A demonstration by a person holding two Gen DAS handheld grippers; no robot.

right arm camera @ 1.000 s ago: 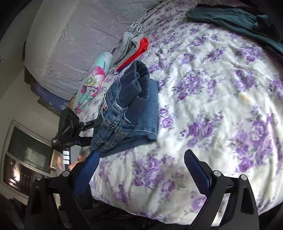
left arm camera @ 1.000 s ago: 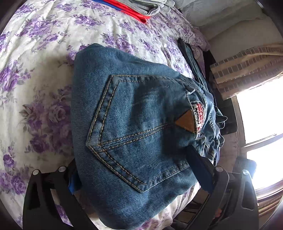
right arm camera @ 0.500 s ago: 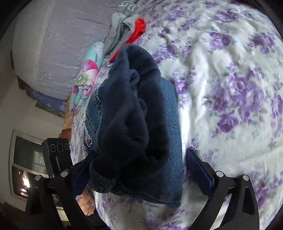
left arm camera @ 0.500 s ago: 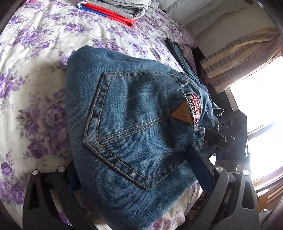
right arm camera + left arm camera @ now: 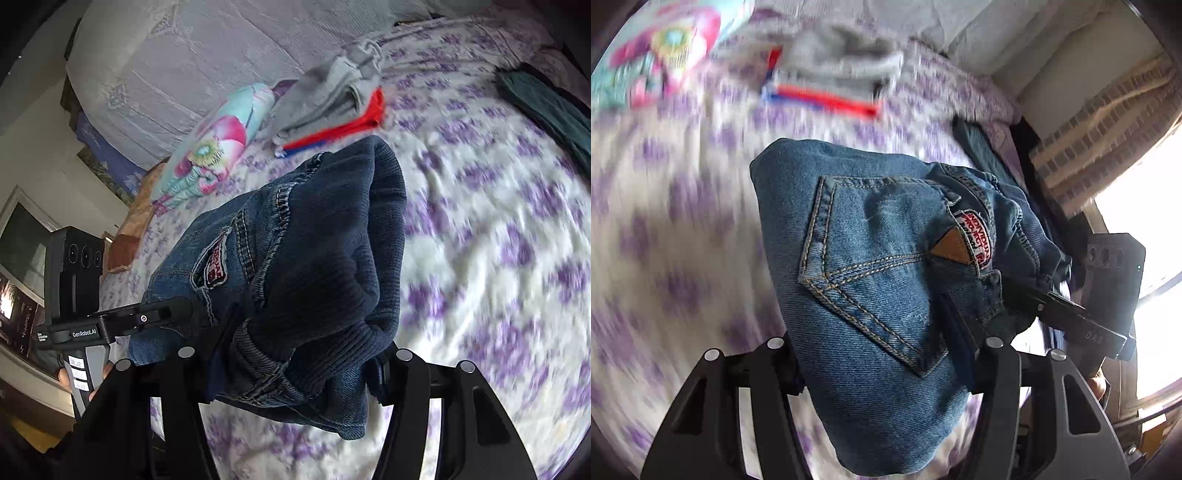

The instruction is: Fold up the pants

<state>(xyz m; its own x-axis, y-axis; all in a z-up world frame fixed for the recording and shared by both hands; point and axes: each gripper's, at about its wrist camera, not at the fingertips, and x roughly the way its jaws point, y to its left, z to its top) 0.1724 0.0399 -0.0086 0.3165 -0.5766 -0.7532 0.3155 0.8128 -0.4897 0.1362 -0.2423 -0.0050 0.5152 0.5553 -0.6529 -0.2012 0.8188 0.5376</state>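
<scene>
Denim jeans [image 5: 871, 280] folded into a bundle, clamped from both sides by left gripper [image 5: 882, 354] and right gripper [image 5: 295, 354] fingers, above floral bed [image 5: 498, 240].

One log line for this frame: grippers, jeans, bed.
left gripper: shut on folded jeans | right gripper: shut on folded jeans | jeans: lifted over floral bedsheet | folded grey clothes: on bed

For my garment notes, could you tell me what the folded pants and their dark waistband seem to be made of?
The folded pants look like mid-blue denim, matte and slightly faded: a twill weave and tan contrast stitching show around the back pocket. The dark waistband appears to be ribbed navy knit, probably stretchy, judging by its fine parallel ribs. Both grippers grip the bundle.
</scene>
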